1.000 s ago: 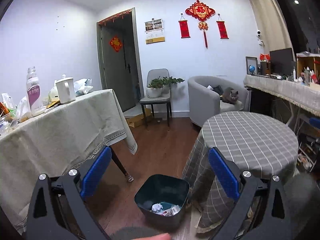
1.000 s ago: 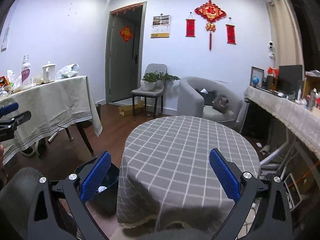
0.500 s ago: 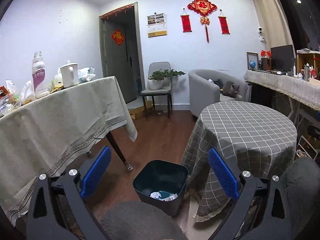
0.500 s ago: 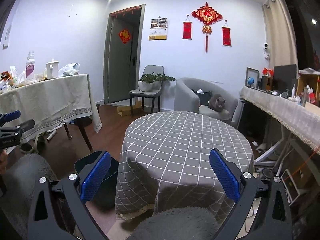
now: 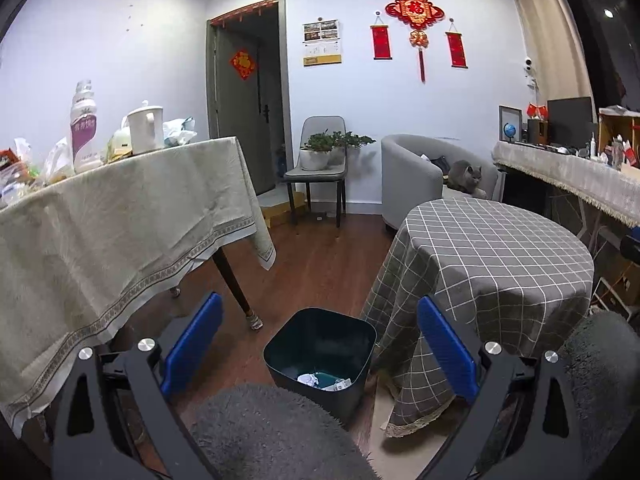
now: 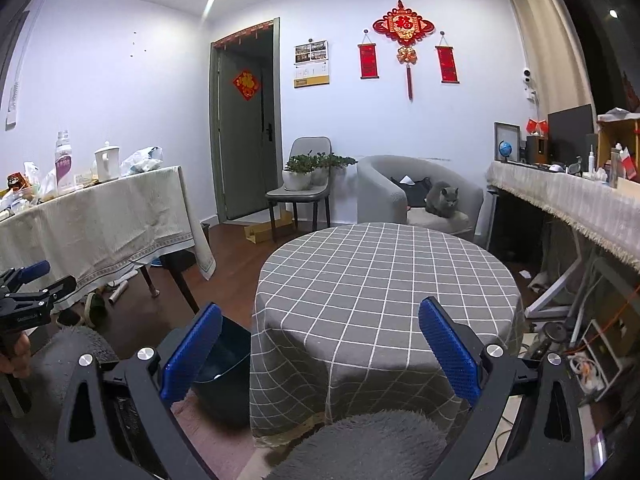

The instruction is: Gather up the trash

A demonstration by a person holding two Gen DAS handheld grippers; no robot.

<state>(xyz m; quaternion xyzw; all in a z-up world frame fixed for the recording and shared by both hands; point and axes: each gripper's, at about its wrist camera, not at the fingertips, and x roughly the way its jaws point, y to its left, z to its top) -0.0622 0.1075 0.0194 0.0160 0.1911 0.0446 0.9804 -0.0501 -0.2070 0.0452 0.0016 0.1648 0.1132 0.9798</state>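
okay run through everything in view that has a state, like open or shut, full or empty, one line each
left gripper: jaws open, holding nothing
right gripper: jaws open, holding nothing
trash bin: no lid, upright, a few scraps at the bottom
round table: cloth on, top bare
door: shut
armchair: occupied by a cat
grey chair: holding potted plants

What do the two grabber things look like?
Both match: the left gripper and right gripper have black angular frames with cut-out holes, round silver bolts, and flat bright-blue bumpy pads on the jaws. Grey fuzzy fabric, maybe something the person is wearing, shows beneath each.
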